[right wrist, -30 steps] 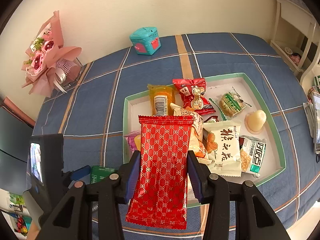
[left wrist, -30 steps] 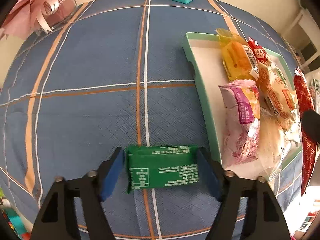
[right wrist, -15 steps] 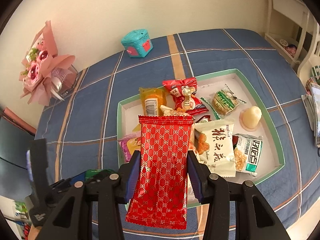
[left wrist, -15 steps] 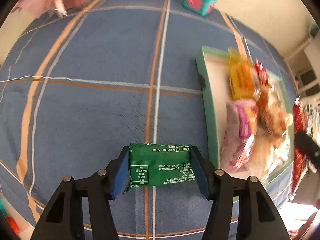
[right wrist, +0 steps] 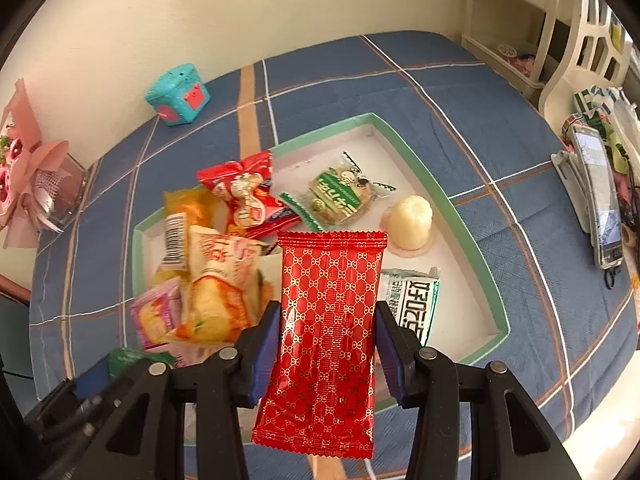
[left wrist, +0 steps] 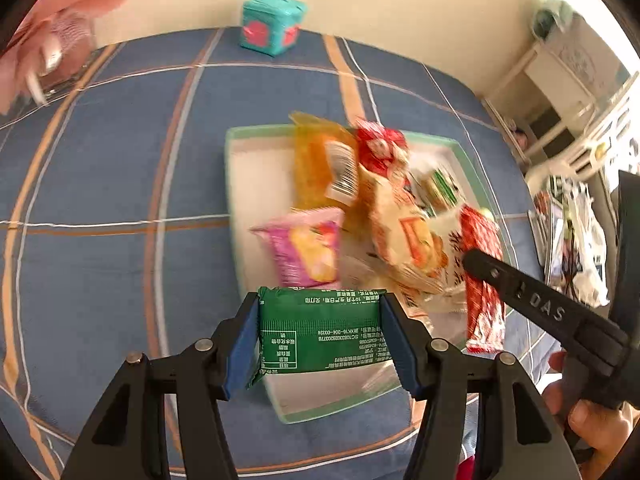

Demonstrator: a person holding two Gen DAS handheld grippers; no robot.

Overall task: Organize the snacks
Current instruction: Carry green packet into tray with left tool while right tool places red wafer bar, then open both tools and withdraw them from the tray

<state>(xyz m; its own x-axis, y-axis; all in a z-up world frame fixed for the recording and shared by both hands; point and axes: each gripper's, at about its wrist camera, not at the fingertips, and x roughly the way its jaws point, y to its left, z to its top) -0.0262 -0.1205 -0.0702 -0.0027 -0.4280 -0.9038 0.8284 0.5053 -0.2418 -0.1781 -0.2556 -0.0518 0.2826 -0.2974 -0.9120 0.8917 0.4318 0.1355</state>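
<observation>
My left gripper [left wrist: 322, 316] is shut on a green snack packet [left wrist: 316, 340], its blue pads pressing on both short ends. The packet hangs above the near corner of the green-rimmed white tray [left wrist: 232, 184]. My right gripper [right wrist: 327, 320] is shut on a long red packet with a gold pattern [right wrist: 328, 280], held upright over the tray [right wrist: 460, 220]. In the left wrist view the red packet [left wrist: 480, 280] and one black finger [left wrist: 520, 292] of the right gripper come in from the right, with a hand behind. The tray holds several wrapped snacks.
A teal box [right wrist: 178, 94] stands at the far edge of the blue checked tablecloth. A pink bouquet [right wrist: 28, 184] sits at the far left. A phone on a stand [right wrist: 600, 192] and white furniture lie to the right. A jelly cup [right wrist: 412, 220] sits in the tray.
My left gripper closed on the green packet, lifted it off the cloth and carried it to the tray's near corner. The right gripper shifted over the tray with the red packet.
</observation>
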